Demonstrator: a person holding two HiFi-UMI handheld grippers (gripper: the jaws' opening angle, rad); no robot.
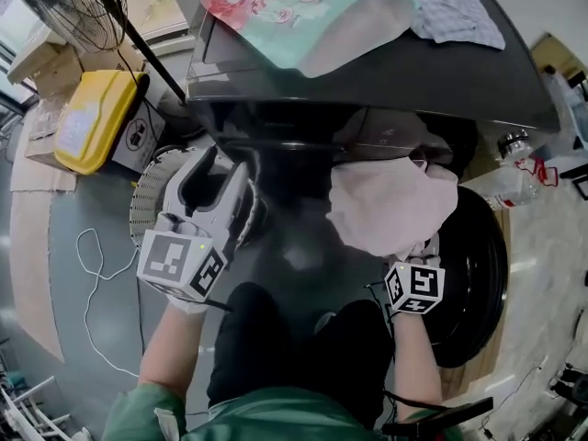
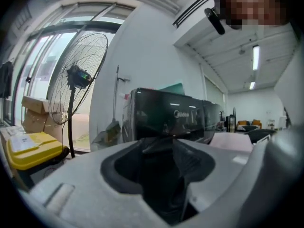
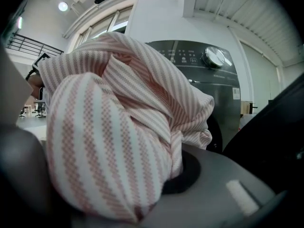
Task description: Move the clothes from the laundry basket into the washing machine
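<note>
A pink-and-white striped garment (image 1: 390,205) hangs bunched in front of the dark washing machine (image 1: 367,81), beside its open round door (image 1: 482,274). My right gripper (image 1: 421,251) is shut on the garment from below. In the right gripper view the striped cloth (image 3: 109,127) covers the jaws, and the machine's control panel (image 3: 209,61) rises behind it. My left gripper (image 1: 230,168) is held to the left of the garment, shut with nothing in it; its dark pads (image 2: 176,144) meet. Behind it, the rim of the white laundry basket (image 1: 145,196) shows; its inside is hidden.
A detergent bag (image 1: 303,12) and a checked cloth (image 1: 450,7) lie on top of the machine. To the left stand a pedestal fan (image 1: 83,7) and a yellow box (image 1: 92,118). A white cable (image 1: 92,274) trails over the floor. A plastic bottle (image 1: 510,186) sits at the right.
</note>
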